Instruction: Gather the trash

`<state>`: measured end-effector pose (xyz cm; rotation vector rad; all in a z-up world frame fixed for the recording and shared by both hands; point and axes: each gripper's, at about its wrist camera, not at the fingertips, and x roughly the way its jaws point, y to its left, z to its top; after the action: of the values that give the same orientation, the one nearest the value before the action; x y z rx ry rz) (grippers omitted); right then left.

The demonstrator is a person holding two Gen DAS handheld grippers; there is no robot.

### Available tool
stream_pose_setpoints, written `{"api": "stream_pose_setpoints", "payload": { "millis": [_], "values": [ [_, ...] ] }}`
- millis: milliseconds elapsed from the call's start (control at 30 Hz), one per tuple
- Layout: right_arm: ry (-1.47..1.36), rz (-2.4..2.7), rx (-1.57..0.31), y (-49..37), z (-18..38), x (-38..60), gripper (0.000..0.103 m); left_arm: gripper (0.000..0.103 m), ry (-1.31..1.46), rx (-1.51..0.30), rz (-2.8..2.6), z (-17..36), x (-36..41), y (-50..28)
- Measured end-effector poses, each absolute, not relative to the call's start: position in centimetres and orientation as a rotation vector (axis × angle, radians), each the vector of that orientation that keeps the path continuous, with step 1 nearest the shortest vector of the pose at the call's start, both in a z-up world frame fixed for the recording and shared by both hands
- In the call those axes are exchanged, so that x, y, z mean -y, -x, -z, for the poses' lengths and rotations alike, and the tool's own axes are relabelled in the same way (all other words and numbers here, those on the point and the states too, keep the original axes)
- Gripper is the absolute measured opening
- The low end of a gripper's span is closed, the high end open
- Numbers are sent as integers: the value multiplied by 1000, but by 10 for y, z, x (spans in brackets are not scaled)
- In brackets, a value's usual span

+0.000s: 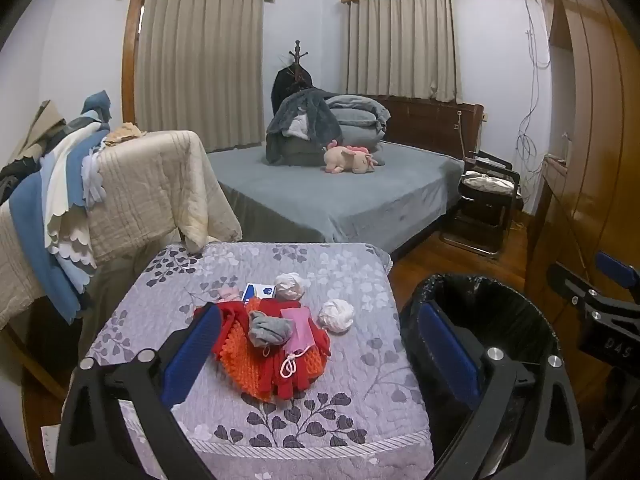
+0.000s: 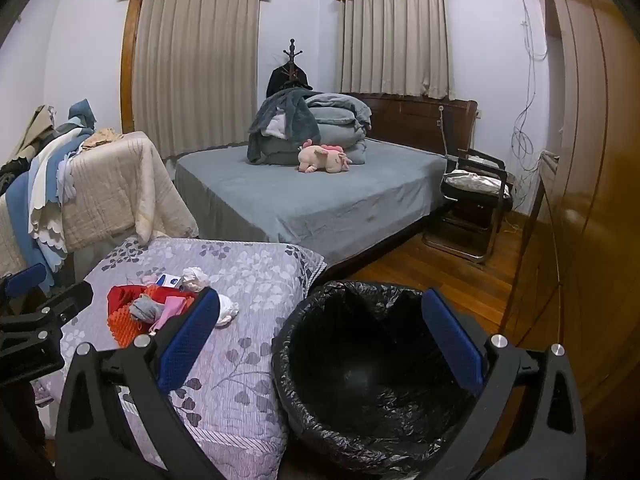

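A pile lies on a lilac floral quilt (image 1: 340,396): red cloth over an orange mesh piece (image 1: 244,364), a grey sock (image 1: 269,329), a pink piece (image 1: 301,326), a blue-and-white card (image 1: 260,291) and two crumpled white paper balls (image 1: 291,286) (image 1: 337,315). My left gripper (image 1: 320,356) is open and empty, its fingers either side of the pile, above it. A bin with a black liner (image 2: 372,380) stands right of the quilt. My right gripper (image 2: 320,344) is open and empty above the bin's rim. The pile (image 2: 144,312) shows left of it.
A bed with grey sheet (image 2: 304,204), folded bedding and a pink plush toy (image 2: 324,160) stands behind. Draped blankets (image 1: 132,188) hang at the left. A chair (image 2: 472,204) and a wooden wardrobe (image 2: 592,200) are at the right, on wooden floor.
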<state>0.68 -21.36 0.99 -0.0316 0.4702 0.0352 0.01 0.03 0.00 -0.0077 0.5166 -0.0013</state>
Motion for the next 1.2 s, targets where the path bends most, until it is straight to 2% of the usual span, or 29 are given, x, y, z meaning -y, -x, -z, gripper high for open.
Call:
{"api": "stream_pose_setpoints", "payload": {
  "millis": [1200],
  "values": [
    [33,-35,-470,-6,-10,212,98,97,5,-509,-2,-6,-2,0]
  ]
}}
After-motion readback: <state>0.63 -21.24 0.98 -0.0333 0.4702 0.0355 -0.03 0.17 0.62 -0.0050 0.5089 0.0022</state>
